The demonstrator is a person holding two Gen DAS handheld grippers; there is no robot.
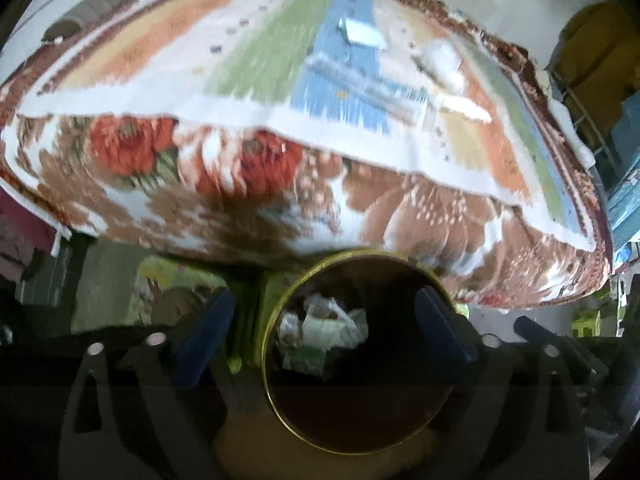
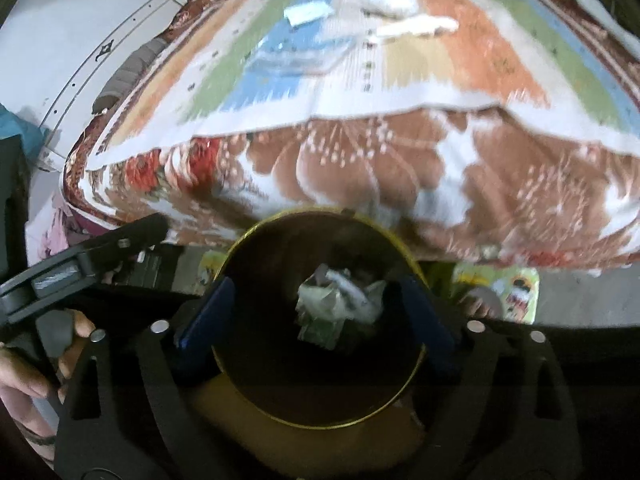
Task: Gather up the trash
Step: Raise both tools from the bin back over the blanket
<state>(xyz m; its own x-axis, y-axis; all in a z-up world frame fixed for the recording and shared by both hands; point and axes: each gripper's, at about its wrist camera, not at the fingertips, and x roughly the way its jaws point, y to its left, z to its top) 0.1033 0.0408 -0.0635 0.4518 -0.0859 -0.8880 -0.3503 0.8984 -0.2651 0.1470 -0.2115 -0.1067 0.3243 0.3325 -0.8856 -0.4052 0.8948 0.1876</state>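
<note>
Left jaws (image 1: 324,330): spread wide over the mouth of the bin, nothing pinched between the blue pads
Right jaws (image 2: 316,320): spread wide above the same bin, nothing held
Bin (image 1: 280,312): a round dark container with a gold rim, set on the floor just below both grippers, at the near edge of the bed
Trash in bin (image 1: 320,328): crumpled pale and green wrappers are seen lying at the bottom
Hand (image 2: 24,376): fingers are seen at the near left of the right wrist view, wrapped on a black handle
Bed (image 1: 160,92): covered by a striped blanket over a brown floral one, beyond the bin
Trash on bed (image 1: 364,32): pale papers and a clear wrapper are left on the far blue and orange stripes, well apart from the bin
</note>
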